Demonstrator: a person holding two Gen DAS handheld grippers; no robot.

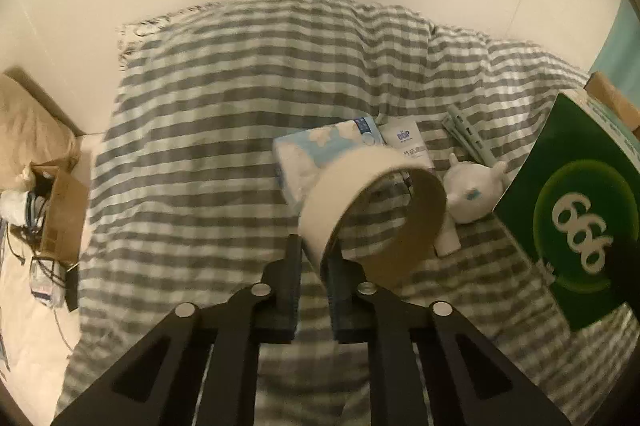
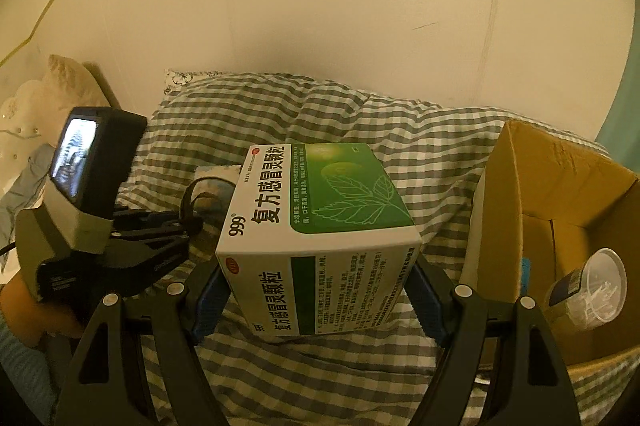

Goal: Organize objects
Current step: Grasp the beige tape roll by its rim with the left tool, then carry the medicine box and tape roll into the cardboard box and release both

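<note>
Jaws of the left gripper [image 1: 316,258] are pinched on the tape roll's [image 1: 372,209] thin, light, stiff wall above the bed [image 1: 192,145], while the right gripper's [image 2: 316,290] are clamped across a crushable medicine box [image 2: 320,226], best held by its sides.

matt cardboard tape roll [image 1: 372,209], checked cloth bedding [image 1: 224,129].

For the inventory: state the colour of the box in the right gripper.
White and green box, clearest in the right wrist view.
</note>
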